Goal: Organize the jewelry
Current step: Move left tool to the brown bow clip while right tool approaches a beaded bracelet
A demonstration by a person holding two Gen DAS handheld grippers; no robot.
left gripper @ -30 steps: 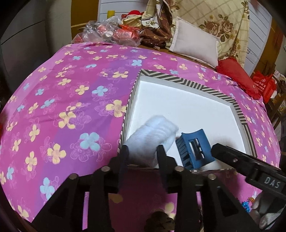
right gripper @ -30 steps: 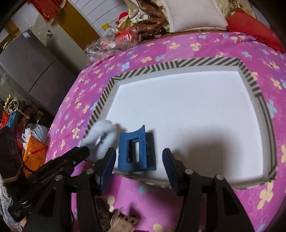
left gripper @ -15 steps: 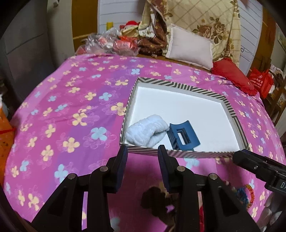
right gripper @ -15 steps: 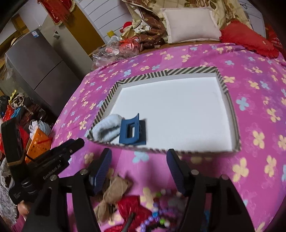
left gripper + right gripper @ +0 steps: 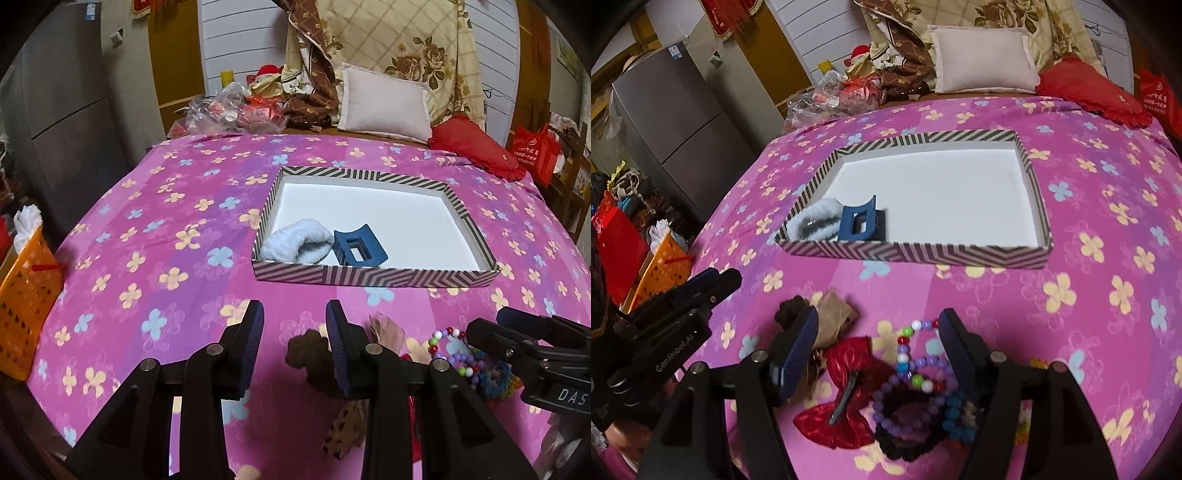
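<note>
A striped tray (image 5: 369,277) (image 5: 916,253) with a white floor lies on the pink flowered bedspread. In its near left corner lie a white fluffy scrunchie (image 5: 295,243) (image 5: 816,221) and a blue claw clip (image 5: 358,249) (image 5: 860,223). My left gripper (image 5: 295,325) hangs open in front of the tray, above a brown scrunchie (image 5: 310,347) and holding nothing. My right gripper (image 5: 879,321) hovers over a pile: a red bow clip (image 5: 849,391), a beaded bracelet (image 5: 916,362) and a tan bow (image 5: 834,314). Its jaws are opening and grip nothing.
An orange basket (image 5: 26,295) stands off the bed's left side, beside a grey fridge (image 5: 676,122). At the far end sit a white pillow (image 5: 384,103), a red cushion (image 5: 476,151) and a heap of plastic bags (image 5: 236,114).
Both grippers have drawn back from the tray toward the near edge and risen. The pile of accessories has come into view. The right jaws have widened. The clip and white scrunchie stay in the tray.
</note>
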